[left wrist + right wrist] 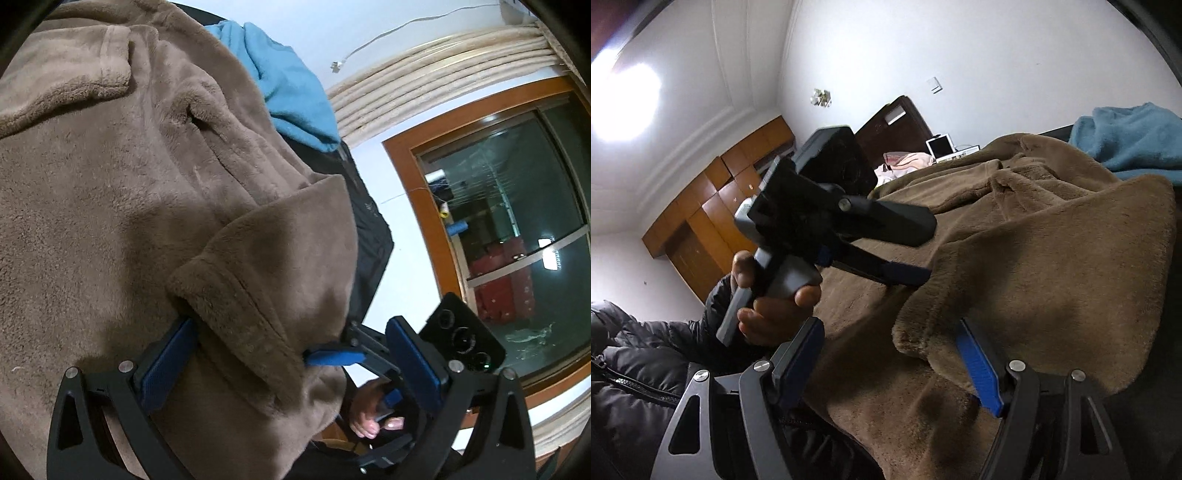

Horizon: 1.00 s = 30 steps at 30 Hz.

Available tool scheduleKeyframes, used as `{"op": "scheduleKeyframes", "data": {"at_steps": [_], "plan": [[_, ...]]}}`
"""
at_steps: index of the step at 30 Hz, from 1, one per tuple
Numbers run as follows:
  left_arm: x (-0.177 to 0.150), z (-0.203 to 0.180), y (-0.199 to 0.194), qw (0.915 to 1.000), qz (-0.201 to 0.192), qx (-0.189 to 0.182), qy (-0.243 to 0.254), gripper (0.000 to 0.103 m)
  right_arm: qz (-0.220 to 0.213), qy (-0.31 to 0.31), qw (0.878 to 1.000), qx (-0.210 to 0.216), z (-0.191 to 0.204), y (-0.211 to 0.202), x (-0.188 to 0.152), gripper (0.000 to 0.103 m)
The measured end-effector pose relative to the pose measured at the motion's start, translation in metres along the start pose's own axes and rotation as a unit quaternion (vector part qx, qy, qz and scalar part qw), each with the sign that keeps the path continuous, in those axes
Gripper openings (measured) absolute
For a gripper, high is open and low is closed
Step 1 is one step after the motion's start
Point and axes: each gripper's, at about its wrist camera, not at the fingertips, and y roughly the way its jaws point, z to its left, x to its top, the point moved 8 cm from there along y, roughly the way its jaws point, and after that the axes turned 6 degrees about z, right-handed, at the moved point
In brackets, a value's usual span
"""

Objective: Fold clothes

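Note:
A brown fleece garment point(122, 206) lies spread out, with a folded flap point(280, 258) raised near both grippers. My left gripper point(291, 350) is open, its jaws wide apart, and the flap's hem drapes over its left finger point(166, 369). In the right wrist view the same garment point(1015, 258) fills the right side. My right gripper point(894, 365) is open, and the flap's edge point(1052, 295) rests over its right finger point(979, 369). The left gripper also shows in the right wrist view point(908, 275), its fingertips reaching under the flap.
A blue fleece item point(291, 85) lies beyond the brown garment, also visible in the right wrist view point(1126, 136). A dark garment point(369, 236) lies under them. A wood-framed window point(498, 206) is to the right. A wardrobe point(713, 214) and headboard point(897, 122) stand behind.

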Motion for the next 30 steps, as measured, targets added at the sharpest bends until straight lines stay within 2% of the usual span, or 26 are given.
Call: {"op": "scheduleKeyframes", "data": {"at_steps": [3, 4, 5, 11, 14, 20, 25, 30], "plan": [[0.001, 0.003, 0.005, 0.9996, -0.002, 0.028, 0.007, 0.077, -0.007, 0.001, 1.0, 0.003, -0.004, -0.004, 0.001, 0.076], [0.002, 0.004, 0.007, 0.9992, -0.001, 0.039, 0.009, 0.062, -0.009, 0.0, 1.0, 0.002, -0.004, -0.006, 0.001, 0.076], [0.002, 0.005, 0.01, 0.9987, 0.001, 0.05, 0.012, 0.054, -0.01, 0.0, 1.0, 0.0, -0.002, -0.009, 0.001, 0.076], [0.007, 0.014, 0.01, 0.9964, -0.008, 0.083, 0.012, 0.025, -0.019, 0.007, 1.0, -0.006, -0.01, -0.021, -0.004, 0.076], [0.016, 0.008, -0.002, 0.9942, -0.032, 0.099, 0.025, 0.02, -0.024, 0.008, 1.0, -0.01, -0.011, -0.026, -0.003, 0.076], [0.065, -0.024, -0.056, 0.9863, -0.103, 0.112, 0.065, 0.018, -0.03, -0.005, 0.999, -0.024, -0.005, -0.033, 0.003, 0.076], [0.121, -0.044, -0.117, 0.9737, -0.166, 0.133, 0.083, 0.017, -0.025, -0.013, 0.998, -0.048, -0.009, -0.03, 0.02, 0.077], [0.157, -0.034, -0.182, 0.9589, -0.219, 0.164, 0.076, 0.018, -0.01, -0.015, 0.998, -0.068, -0.018, -0.012, 0.044, 0.077]]}}
